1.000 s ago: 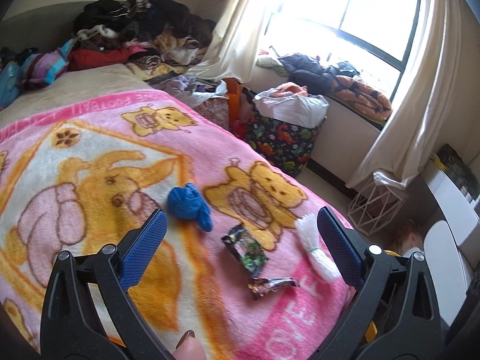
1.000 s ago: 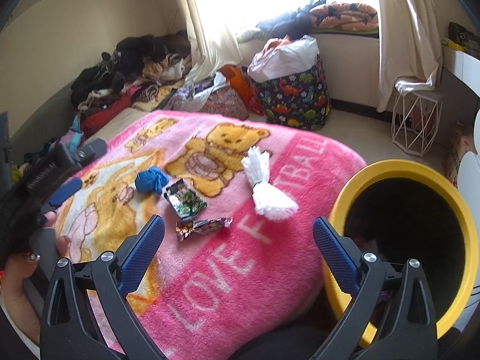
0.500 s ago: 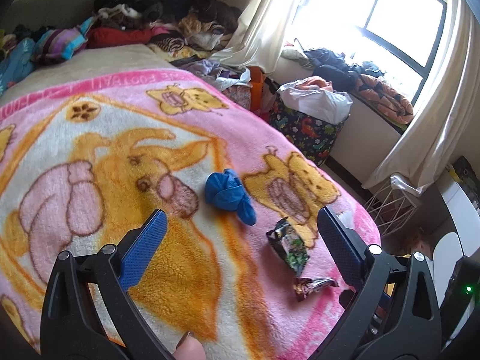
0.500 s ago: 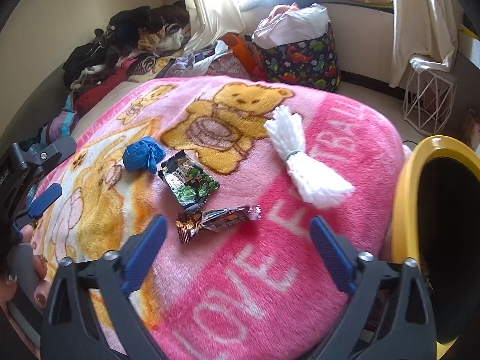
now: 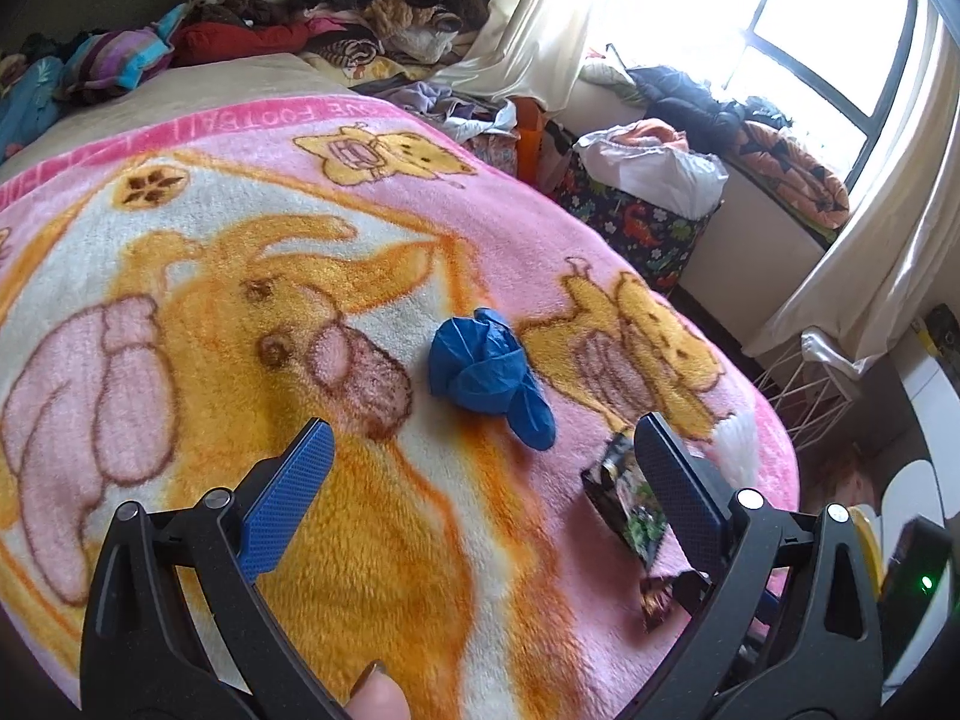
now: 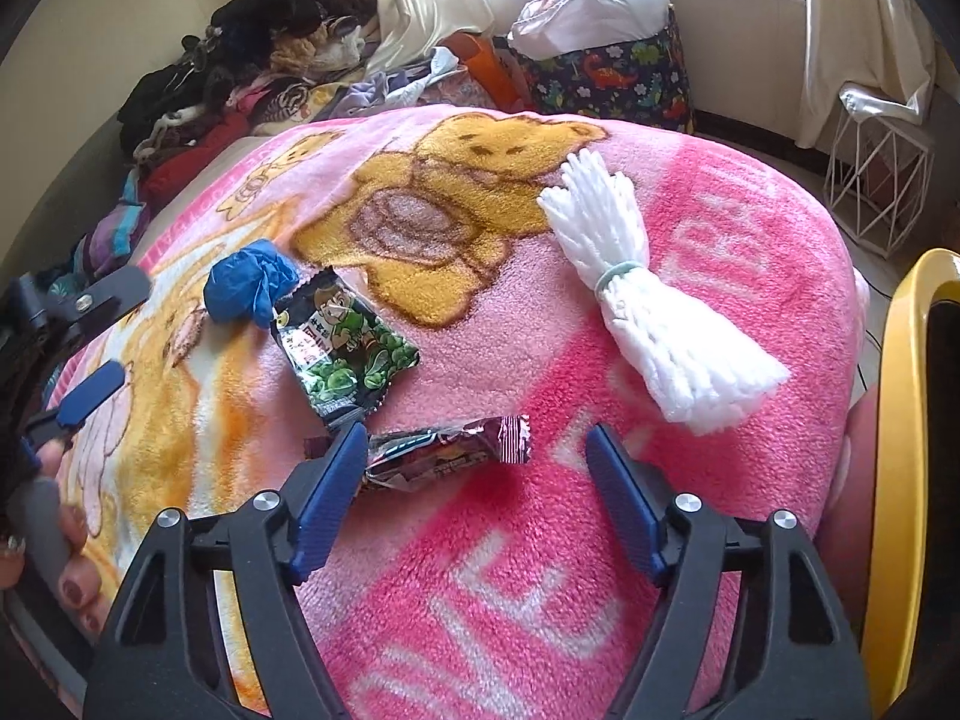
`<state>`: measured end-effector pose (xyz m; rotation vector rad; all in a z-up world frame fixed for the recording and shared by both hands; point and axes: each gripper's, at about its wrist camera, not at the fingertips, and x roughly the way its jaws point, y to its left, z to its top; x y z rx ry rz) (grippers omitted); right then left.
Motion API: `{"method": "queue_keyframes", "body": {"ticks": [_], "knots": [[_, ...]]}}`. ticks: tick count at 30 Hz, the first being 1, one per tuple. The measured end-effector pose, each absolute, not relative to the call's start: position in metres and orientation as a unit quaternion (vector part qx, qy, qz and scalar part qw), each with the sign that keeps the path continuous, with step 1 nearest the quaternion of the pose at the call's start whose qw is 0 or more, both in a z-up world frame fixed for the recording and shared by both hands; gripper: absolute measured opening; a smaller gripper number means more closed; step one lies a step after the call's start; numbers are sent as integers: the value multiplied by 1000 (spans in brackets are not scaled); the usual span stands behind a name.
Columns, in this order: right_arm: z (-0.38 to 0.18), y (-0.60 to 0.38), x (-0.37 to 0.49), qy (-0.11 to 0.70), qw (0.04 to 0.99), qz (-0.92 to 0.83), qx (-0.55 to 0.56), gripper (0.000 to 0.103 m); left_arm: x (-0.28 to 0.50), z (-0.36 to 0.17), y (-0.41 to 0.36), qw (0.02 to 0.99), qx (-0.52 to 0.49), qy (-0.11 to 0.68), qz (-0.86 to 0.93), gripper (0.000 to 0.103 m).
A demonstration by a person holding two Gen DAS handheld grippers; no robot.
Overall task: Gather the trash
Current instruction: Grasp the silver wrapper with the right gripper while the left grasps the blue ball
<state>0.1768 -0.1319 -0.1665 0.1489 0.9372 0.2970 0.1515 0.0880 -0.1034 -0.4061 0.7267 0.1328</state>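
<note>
Several bits of trash lie on a pink cartoon blanket. A crumpled blue glove sits just ahead of my left gripper, which is open and empty. A green snack packet lies right of the glove. A dark maroon candy wrapper lies between the tips of my right gripper, whose jaws are closing; the left pad is at the wrapper's end, the right pad stands apart. A white banded bundle lies further right.
A yellow bin stands at the bed's right edge. A dinosaur-print bag, a white wire stand and curtains are by the window. Heaped clothes line the wall. My left gripper and a hand show at the right view's left edge.
Both grippers have dropped closer to the blanket. The left one has closed in on the blue glove. The right one has come down around the maroon wrapper, and its jaws have narrowed.
</note>
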Motion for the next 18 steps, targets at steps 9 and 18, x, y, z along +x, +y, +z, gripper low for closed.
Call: {"method": "queue_keyframes", "body": {"ticks": [9,18], "knots": [[-171,-133,177,449,875,172,55,51,189,-124,98,896,-216,380,81,92],[-162,-137,167,446,869,203,71,41,220,-138,106,880,-234,401,97,56]]}}
